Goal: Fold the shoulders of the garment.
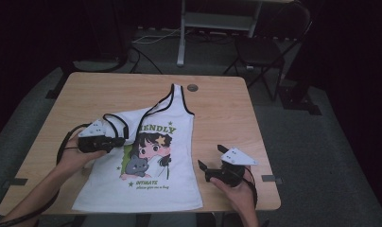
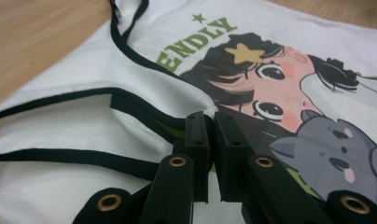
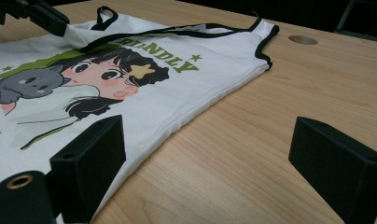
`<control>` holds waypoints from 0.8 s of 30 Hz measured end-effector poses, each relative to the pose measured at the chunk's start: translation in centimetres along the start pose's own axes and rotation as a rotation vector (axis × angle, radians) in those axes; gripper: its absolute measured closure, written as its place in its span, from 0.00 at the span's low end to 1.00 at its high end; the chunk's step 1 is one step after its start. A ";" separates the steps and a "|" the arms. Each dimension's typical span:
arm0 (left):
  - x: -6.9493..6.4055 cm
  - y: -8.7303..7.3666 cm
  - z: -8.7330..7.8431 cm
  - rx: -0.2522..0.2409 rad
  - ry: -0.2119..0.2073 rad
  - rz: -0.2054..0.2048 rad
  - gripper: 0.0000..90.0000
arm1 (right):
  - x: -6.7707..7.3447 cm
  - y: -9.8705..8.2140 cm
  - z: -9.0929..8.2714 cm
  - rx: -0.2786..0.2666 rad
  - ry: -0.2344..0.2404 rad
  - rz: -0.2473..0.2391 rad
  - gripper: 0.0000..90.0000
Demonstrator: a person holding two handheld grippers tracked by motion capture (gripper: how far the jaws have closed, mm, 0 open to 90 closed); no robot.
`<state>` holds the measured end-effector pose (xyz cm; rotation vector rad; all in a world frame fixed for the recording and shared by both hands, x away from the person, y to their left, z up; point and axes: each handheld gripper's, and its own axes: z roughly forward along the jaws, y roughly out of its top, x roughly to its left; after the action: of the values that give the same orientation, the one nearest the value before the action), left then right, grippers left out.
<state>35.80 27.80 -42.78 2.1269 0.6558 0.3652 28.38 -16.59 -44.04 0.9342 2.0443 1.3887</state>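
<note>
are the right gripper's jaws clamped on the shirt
No, the right gripper has its jaws wide apart over bare table, beside the shirt edge.

Setting: a lab or studio recording bay, not a home. Black surroundings enclose the space on all sides. Grey carpet floor (image 1: 316, 156). A lone light-wood desk (image 1: 227, 123) with a round cable port (image 1: 193, 88) at 12 o'clock. Behind it, a metal stand (image 1: 182, 38), loose cables (image 1: 151, 38), and a black folding chair (image 1: 264, 52) at 1 o'clock.
</note>
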 end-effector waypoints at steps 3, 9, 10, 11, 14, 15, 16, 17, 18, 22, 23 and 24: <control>-0.1 0.0 0.2 0.017 -0.022 -0.001 0.89 | 0.0 0.0 0.0 0.000 0.000 0.001 0.11; 0.5 1.5 -1.2 -0.045 -0.005 -0.024 0.76 | 0.0 0.0 0.0 -0.001 0.001 0.001 0.11; 0.8 2.0 -1.5 -0.061 0.005 -0.034 0.74 | 0.0 0.0 0.0 0.000 0.001 0.001 0.11; 1.0 2.3 -1.6 -0.065 0.013 -0.032 0.72 | 0.0 0.0 0.0 0.000 0.001 -0.002 0.11; 1.7 3.3 -1.0 -0.051 0.053 -0.020 0.70 | 0.0 0.0 0.0 0.003 0.002 -0.004 0.11; 1.8 3.5 -0.5 -0.032 0.064 -0.012 0.70 | 0.0 0.0 0.0 0.003 0.002 -0.004 0.11; 1.9 3.5 0.0 -0.008 0.073 -0.001 0.69 | 0.1 0.0 0.0 0.002 0.002 -0.004 0.11; 1.9 3.5 0.6 0.033 0.083 0.017 0.69 | 0.1 0.0 0.0 0.002 0.002 -0.003 0.11; 1.9 3.4 1.1 0.066 0.092 0.033 0.69 | 0.0 0.0 0.0 0.000 0.003 0.000 0.11; 1.7 2.3 2.7 0.137 0.106 0.061 0.69 | 0.0 0.0 -0.1 -0.003 0.006 0.007 0.11; 1.7 2.3 2.7 0.137 0.106 0.061 0.69 | 0.0 0.0 -0.1 -0.003 0.006 0.007 0.11; 1.6 2.2 2.8 0.138 0.101 0.060 0.69 | 0.0 0.0 0.0 0.000 0.008 0.007 0.11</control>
<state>39.20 25.78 -42.61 2.2751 0.6937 0.4746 28.36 -16.64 -44.03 0.9377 2.0486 1.3984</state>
